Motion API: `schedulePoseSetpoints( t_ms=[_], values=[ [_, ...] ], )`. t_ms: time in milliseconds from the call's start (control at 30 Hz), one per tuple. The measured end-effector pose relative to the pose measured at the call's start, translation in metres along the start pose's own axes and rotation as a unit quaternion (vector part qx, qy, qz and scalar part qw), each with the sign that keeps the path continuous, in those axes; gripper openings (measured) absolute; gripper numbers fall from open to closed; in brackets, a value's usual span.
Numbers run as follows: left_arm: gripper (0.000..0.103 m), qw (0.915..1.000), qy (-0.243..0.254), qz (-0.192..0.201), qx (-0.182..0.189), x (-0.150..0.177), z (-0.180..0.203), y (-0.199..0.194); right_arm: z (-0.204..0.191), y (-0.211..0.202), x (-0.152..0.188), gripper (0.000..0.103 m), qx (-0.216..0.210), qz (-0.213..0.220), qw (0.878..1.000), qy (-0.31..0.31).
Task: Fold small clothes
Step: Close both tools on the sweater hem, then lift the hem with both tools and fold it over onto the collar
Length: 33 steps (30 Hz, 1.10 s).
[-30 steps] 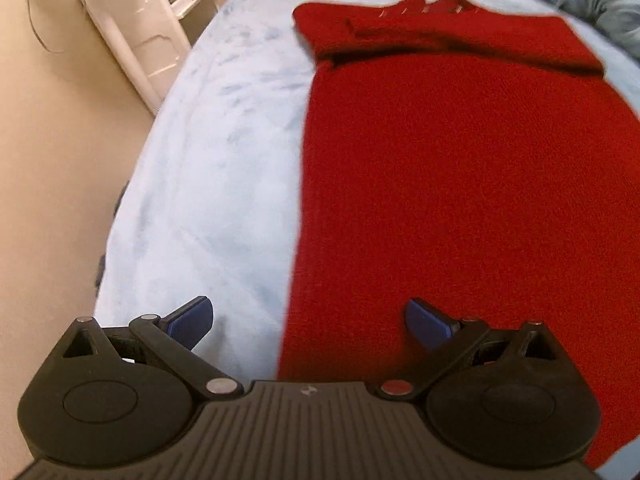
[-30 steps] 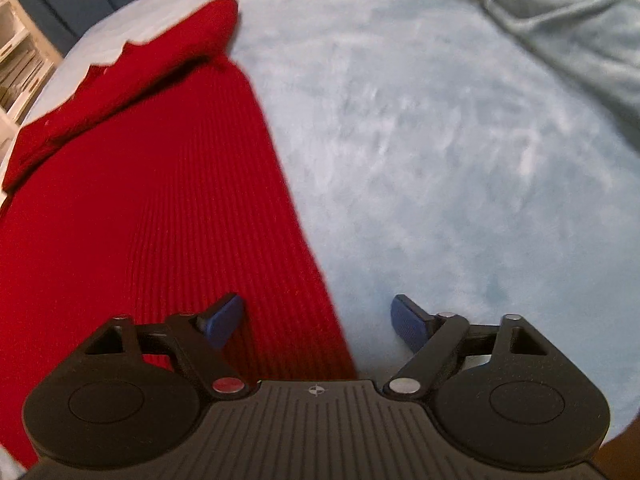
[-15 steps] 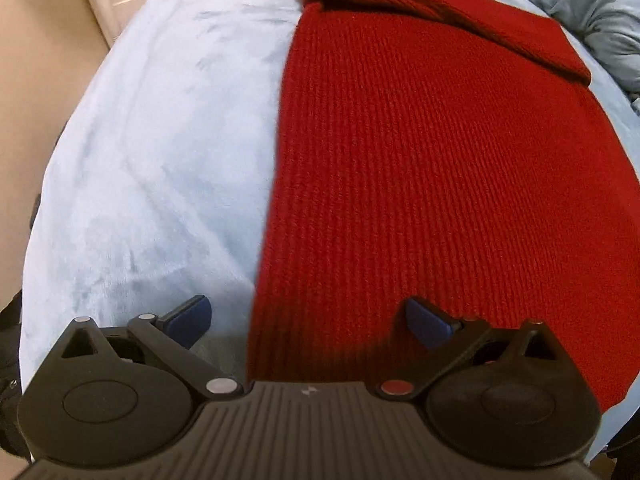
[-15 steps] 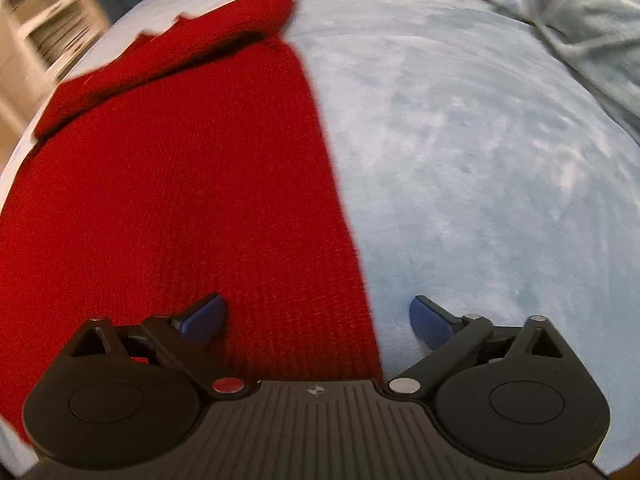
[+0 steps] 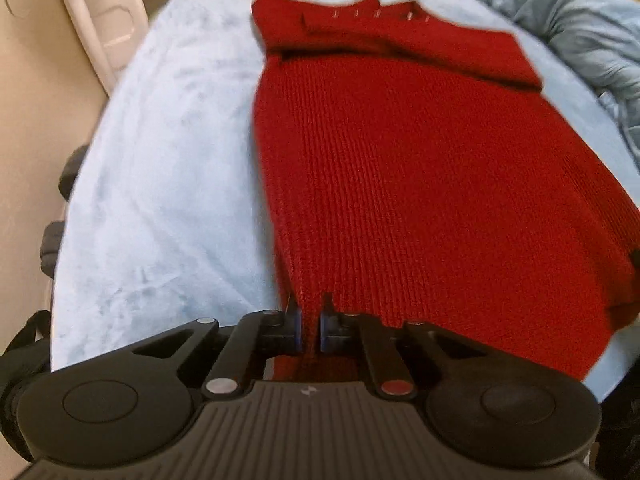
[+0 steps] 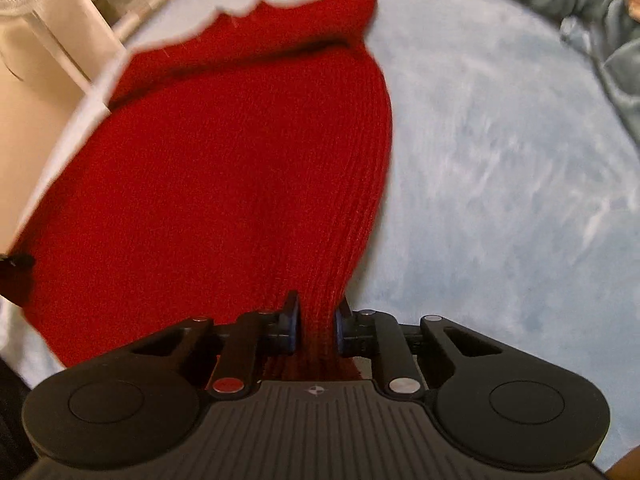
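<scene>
A red knitted sweater lies on a light blue fleece blanket, sleeves folded across its far end. My left gripper is shut on the sweater's near left hem corner, which rises off the blanket. In the right wrist view the sweater fills the left half. My right gripper is shut on its near right hem corner, with knit bunched between the fingers.
A white cabinet stands on the beige floor left of the bed, also in the right wrist view. A rumpled blue-grey duvet lies at the far right. Bare blanket spreads right of the sweater.
Both grippers were open over the hem corners; now both have closed on the hem and lifted it, so the sweater's near edge pulls up off the blanket.
</scene>
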<state>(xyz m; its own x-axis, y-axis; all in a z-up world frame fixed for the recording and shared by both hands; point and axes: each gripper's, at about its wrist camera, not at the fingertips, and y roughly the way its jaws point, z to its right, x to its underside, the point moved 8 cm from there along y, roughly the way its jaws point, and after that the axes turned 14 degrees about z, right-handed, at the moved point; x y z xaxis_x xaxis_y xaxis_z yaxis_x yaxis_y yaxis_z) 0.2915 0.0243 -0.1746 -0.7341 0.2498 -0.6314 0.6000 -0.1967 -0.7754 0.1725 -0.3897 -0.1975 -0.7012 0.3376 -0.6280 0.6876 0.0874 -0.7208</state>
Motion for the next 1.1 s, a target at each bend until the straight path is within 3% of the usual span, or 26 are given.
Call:
schedulePoseSetpoints(
  t_ms=[133,300,500,700,900,1100],
  values=[
    [0.007,0.9998,-0.013,0.014,0.01,0.01,-0.001,-0.024,-0.012,-0.048,-0.007,0.016,-0.039,0.044,0.998,0.021],
    [0.007,0.9988,-0.037,0.017,0.025,0.032,-0.003,-0.056,-0.023,-0.087,0.003,0.016,-0.046,0.059,0.997,0.022],
    [0.007,0.9979,-0.044,0.003,0.047,0.083,0.005,-0.111,-0.014,-0.143,0.052,0.016,-0.051,0.046,0.995,0.066],
    [0.007,0.9967,-0.059,-0.033,0.046,0.12,0.011,-0.12,-0.004,-0.167,0.094,0.016,-0.034,0.019,0.993,0.114],
    [0.007,0.9941,-0.093,-0.022,0.051,0.076,0.001,-0.115,-0.009,-0.161,0.062,0.016,-0.038,0.007,0.993,0.109],
    [0.007,0.9903,-0.125,0.018,0.058,-0.021,-0.016,-0.088,-0.003,-0.143,-0.038,0.016,-0.056,0.046,0.992,0.107]
  ],
)
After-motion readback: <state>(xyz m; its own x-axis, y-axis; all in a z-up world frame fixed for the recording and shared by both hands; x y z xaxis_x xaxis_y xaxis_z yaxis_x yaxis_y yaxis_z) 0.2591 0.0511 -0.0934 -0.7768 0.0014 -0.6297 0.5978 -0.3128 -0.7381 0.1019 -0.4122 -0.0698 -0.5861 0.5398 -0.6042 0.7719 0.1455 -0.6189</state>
